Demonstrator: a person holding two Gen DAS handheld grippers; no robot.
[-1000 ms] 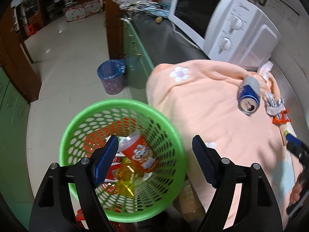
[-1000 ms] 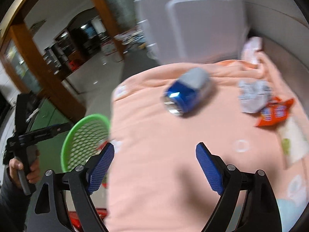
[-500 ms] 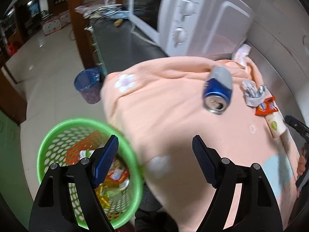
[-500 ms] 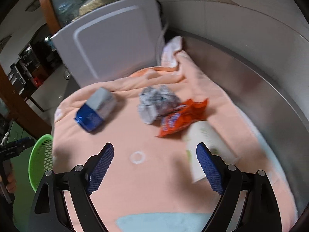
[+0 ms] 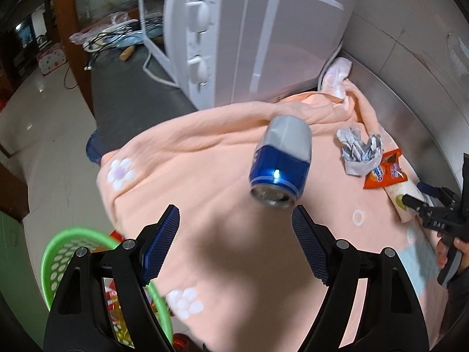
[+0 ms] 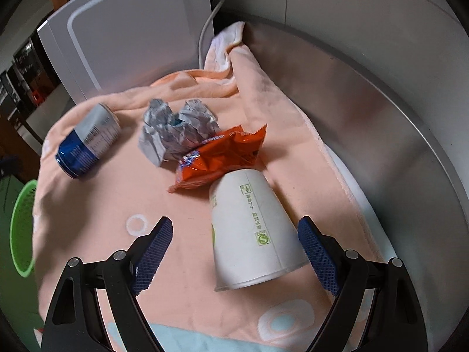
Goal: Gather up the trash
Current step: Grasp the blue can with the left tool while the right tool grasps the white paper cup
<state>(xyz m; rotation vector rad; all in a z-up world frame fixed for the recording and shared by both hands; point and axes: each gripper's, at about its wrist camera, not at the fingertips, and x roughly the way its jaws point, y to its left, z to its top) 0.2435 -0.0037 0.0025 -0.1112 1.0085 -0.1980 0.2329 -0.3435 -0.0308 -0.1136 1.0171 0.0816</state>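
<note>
gaping wide and empty, both the left claw [image 5: 235,245] and right claw [image 6: 234,256] are risking trouble: the paper cup [image 6: 252,230] is lying sideways and may crush or roll.

the left claw [image 5: 235,248] has two black angular arms with triangular cut-outs, each tipped with a dark blue ribbed pad. round silver screws sit on the arms behind each pad. the right claw [image 6: 233,256] has the same build: black frame, blue cross-hatched pads, silver screw heads. seen from the left wrist, the right tool's black body bears small white lettering, and the person's hand [image 5: 453,253] gripping it shows bare skin.
</note>
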